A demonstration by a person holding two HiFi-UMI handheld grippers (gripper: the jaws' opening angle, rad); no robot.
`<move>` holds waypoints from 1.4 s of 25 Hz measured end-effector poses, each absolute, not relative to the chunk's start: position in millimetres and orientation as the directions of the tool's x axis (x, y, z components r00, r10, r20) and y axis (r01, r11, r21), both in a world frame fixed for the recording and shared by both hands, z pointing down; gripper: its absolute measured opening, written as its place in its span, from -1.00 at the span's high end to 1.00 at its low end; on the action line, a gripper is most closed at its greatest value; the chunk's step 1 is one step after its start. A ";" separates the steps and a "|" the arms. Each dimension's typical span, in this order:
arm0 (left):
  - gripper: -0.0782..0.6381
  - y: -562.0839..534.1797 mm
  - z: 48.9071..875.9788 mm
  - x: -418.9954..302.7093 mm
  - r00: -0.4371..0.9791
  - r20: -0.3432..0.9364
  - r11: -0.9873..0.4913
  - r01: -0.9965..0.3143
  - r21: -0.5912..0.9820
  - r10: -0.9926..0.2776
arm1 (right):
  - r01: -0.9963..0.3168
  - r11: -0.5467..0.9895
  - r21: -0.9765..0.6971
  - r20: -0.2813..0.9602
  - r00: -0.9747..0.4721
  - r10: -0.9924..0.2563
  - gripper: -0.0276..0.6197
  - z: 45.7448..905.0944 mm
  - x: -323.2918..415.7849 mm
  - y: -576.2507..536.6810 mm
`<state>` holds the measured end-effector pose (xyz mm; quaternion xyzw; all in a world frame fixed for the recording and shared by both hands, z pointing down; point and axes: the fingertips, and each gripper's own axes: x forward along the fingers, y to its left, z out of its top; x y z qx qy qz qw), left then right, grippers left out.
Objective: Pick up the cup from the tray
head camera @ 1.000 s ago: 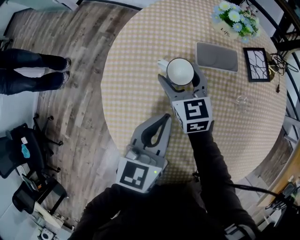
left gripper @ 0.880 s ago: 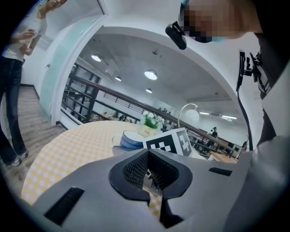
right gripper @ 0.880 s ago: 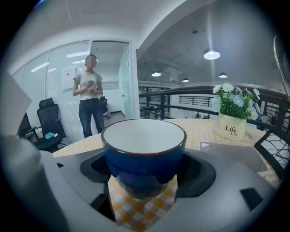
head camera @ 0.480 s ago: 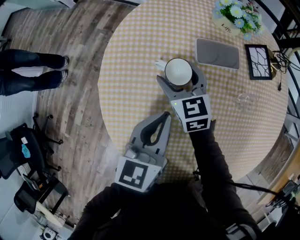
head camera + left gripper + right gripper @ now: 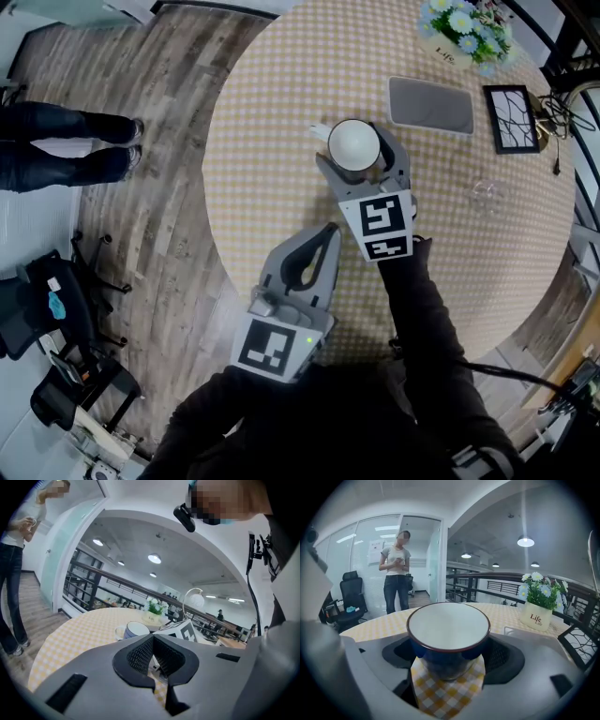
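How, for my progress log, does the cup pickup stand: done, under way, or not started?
Done: the cup is off the tray and the right gripper is shut on it. In hand: the cup sits between the jaws over the checked tablecloth; whether it is clear of the cloth I can't tell. Left: at most lifting it clear. The left gripper is shut and empty.

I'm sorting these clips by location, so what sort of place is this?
Probably an office break area: a cloth-covered round table, a black office chair by glass partition walls, and a railing behind.
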<state>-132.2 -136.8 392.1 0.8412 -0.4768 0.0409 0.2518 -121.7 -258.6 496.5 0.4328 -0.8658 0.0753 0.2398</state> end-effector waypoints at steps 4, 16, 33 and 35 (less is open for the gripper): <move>0.77 -132.5 382.8 -139.5 0.537 0.295 -0.423 -0.826 0.371 -0.790 | -0.796 0.600 0.085 0.464 -0.501 -0.730 -0.27 480.4 -118.7 -249.9; 0.77 -93.7 345.7 -104.6 0.582 0.228 -0.522 -0.808 0.273 -0.781 | -0.892 0.452 -0.017 0.360 -0.427 -0.830 -0.27 402.4 -39.5 -174.8; 0.77 -19.3 251.9 -33.4 0.579 0.061 -0.566 -0.810 0.152 -0.813 | -0.937 0.347 -0.048 0.168 -0.350 -0.922 0.86 274.8 37.8 -25.1; 0.77 -13.2 245.2 -28.1 0.574 0.050 -0.564 -0.815 0.134 -0.817 | -0.940 0.341 -0.033 0.167 -0.341 -0.925 0.88 272.5 41.6 -16.8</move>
